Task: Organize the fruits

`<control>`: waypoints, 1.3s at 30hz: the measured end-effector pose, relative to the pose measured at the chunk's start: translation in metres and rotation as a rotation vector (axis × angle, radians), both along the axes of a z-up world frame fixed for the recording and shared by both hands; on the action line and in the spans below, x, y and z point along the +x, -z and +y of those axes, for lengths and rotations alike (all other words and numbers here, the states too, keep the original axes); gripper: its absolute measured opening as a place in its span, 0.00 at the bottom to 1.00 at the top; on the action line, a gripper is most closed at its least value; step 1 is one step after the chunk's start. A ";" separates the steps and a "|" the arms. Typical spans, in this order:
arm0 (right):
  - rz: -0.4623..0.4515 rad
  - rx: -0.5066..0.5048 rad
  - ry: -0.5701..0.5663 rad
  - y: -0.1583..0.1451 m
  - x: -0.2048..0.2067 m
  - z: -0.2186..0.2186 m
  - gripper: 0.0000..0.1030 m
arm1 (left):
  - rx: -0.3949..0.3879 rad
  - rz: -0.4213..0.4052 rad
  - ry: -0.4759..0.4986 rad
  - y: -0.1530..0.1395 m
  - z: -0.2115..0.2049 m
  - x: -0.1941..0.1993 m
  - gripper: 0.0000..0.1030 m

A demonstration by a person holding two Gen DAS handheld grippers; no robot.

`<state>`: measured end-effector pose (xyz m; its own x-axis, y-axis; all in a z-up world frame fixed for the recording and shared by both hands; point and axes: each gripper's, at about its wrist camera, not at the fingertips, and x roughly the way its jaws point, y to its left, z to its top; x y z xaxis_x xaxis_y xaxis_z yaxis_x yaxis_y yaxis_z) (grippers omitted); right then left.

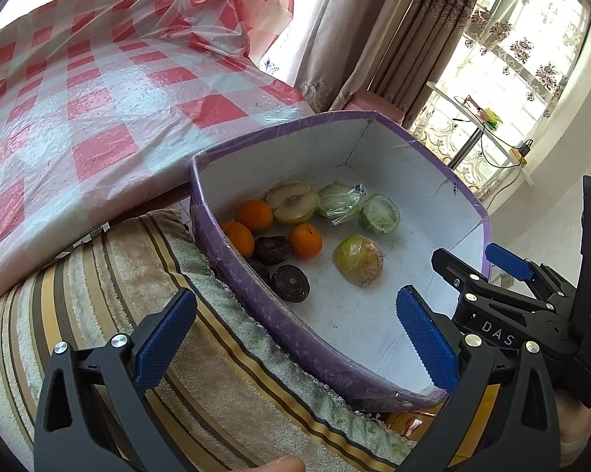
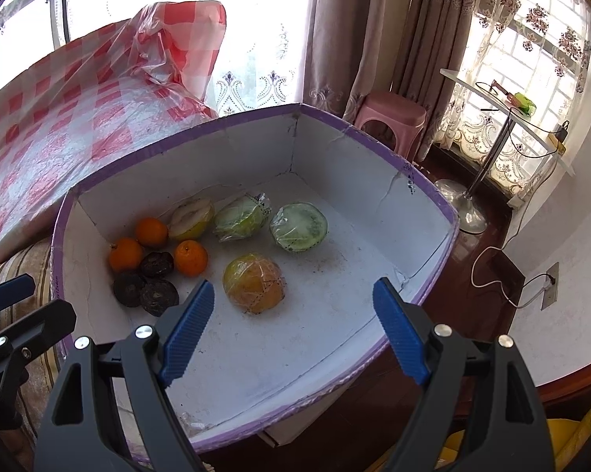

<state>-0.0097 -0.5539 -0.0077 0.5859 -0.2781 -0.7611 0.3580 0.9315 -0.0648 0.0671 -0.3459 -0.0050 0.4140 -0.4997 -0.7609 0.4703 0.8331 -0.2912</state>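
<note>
The fruits are gathered in a purple-edged box (image 2: 413, 181) with a white floor, set on a striped cushion (image 1: 98, 275) beside a red-checked cloth (image 1: 79, 98). A wrapped yellow-orange fruit (image 2: 254, 283) lies alone near the middle of the floor, just ahead of the right tongs (image 2: 293, 330) and a little toward their left pad; it is roundish, so no clear long axis can be told. The oranges (image 2: 191, 257) and dark fruits (image 2: 157, 295) are clustered against the left wall, nearer the left tongs (image 1: 295, 338), which are held over the box's near rim. Both tongs are seen spread wide and empty, tilted downward into the box. The right hand is judged better placed for the wrapped fruit
</note>
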 end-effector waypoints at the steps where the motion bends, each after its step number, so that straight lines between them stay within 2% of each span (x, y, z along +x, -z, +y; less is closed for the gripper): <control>1: -0.001 -0.001 0.000 0.000 0.000 0.000 0.81 | 0.000 0.000 0.001 0.000 0.000 0.000 0.96; 39: -0.009 0.005 -0.001 -0.004 0.003 -0.001 0.81 | -0.002 0.001 0.001 0.000 0.000 0.000 0.96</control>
<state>-0.0070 -0.5546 -0.0038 0.5931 -0.2739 -0.7571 0.3574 0.9322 -0.0572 0.0675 -0.3457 -0.0054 0.4126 -0.5015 -0.7604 0.4705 0.8322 -0.2935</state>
